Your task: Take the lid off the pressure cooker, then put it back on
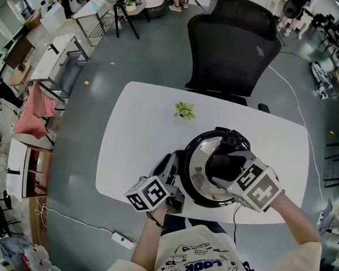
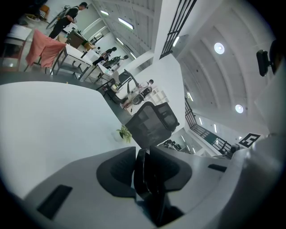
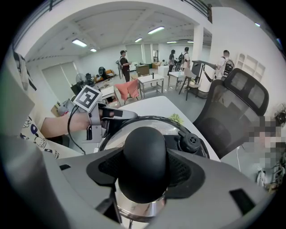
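Head view: shiny steel lid, black knob, seemingly seated.

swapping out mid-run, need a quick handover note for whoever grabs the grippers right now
Left gripper: fingers shut on the cooker's black side handle, apparently to steady the pot.
Right gripper: fingers shut on the lid's black knob, from above.
Things: pressure cooker at the near edge of the white table; lid sits on it.
Done: both grips set. Whether the lid has already been off once cannot be told from here.
Left: if not yet lifted, take the lid off, then put it back on; otherwise let go.
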Action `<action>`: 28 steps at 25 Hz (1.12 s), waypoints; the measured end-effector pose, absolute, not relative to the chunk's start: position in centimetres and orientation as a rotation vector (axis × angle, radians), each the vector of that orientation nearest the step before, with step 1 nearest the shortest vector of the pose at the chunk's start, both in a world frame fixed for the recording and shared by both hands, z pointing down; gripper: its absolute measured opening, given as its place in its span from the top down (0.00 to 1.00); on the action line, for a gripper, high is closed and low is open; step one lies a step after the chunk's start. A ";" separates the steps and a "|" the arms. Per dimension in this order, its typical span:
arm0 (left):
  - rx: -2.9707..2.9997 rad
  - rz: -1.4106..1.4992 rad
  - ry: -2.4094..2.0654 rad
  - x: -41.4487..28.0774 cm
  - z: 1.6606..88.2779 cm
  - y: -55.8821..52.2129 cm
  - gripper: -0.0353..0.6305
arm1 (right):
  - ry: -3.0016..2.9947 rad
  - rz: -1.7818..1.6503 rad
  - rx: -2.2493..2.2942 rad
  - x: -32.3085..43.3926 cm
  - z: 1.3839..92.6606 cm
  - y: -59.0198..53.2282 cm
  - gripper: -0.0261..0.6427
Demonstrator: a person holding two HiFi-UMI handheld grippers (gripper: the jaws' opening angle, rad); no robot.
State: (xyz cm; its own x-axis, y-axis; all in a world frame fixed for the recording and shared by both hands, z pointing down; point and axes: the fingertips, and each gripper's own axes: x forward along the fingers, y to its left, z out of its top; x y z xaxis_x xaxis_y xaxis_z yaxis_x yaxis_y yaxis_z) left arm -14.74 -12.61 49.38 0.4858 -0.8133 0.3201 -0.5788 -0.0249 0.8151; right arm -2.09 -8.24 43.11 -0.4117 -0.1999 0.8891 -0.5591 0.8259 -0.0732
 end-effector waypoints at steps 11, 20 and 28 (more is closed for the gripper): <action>1.716 -0.281 -1.194 -14.7 49.4 -12.5 0.78 | -1.993 0.364 0.426 -2.2 43.2 -8.0 0.51; 1.716 -0.278 -1.196 -14.8 49.4 -12.6 0.78 | -2.008 0.240 0.240 -2.5 43.2 -7.4 0.51; 1.717 -0.278 -1.204 -14.7 49.3 -12.6 0.78 | -2.002 0.140 0.064 -2.4 43.2 -6.9 0.51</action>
State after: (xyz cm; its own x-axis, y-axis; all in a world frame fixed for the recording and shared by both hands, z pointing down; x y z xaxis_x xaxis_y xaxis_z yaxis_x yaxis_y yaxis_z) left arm -14.71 -12.61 49.31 0.4820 -0.8137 0.3249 -0.5889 -0.0262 0.8078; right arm -2.38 -6.88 43.22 -0.4223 0.0177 0.9063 -0.1089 0.9916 -0.0701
